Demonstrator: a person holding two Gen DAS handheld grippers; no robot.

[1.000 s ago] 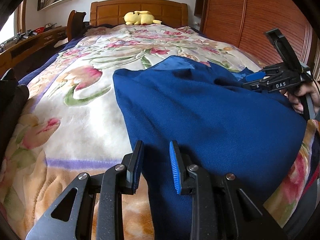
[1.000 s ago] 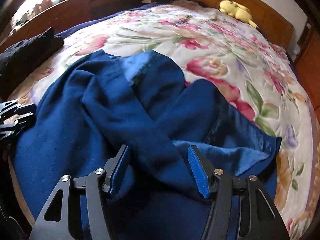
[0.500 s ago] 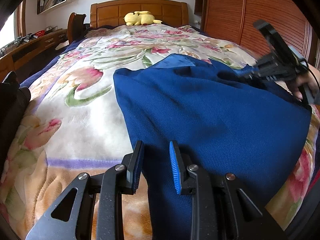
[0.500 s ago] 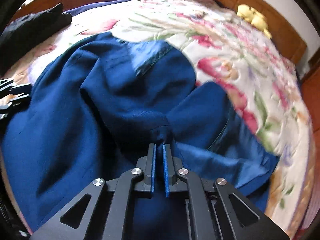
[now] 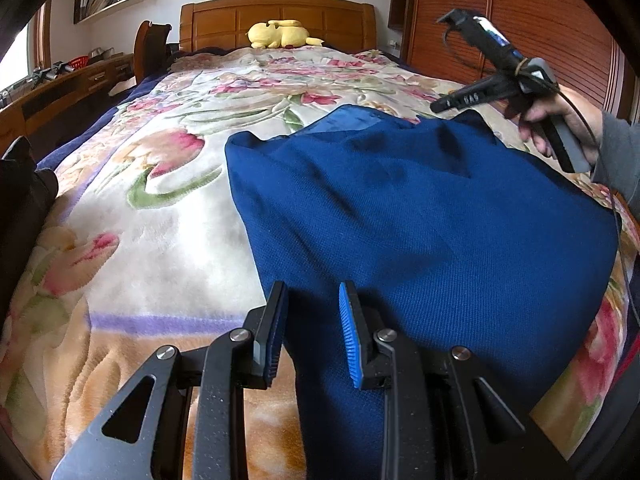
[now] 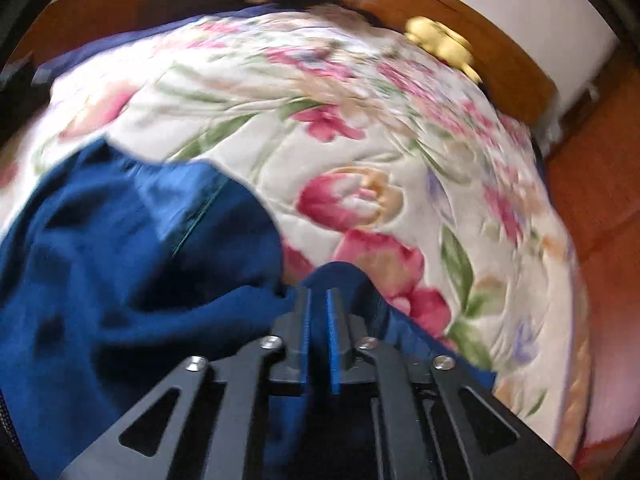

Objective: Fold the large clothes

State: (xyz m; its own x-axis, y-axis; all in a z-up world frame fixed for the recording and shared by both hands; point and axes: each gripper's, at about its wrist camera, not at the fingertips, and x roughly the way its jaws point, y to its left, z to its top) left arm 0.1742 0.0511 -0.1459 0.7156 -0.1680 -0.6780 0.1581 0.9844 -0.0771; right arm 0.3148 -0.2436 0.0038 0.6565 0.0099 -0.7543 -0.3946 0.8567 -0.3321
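On the bed [image 5: 168,216], opening right gripper [image 6: 318,300] pinches blue garment [image 5: 420,220]; left gripper [image 5: 312,312] spread.

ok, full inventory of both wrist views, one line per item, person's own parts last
garment: 1, dark blue, spread on the near part of the bed
blanket: 1, cream with pink floral print, covering the bed
plush toy: 1, yellow, against the headboard
headboard: 1, brown wood, far end
wardrobe: 1, reddish wood, beside the bed
dark clothing: 1 pile, black, bed's edge
left gripper: black, blue pads, partly open over the garment edge
right gripper: black, blue pads, jaws opening, blue fabric between them
hand: 1, grey sleeve, holding the right gripper
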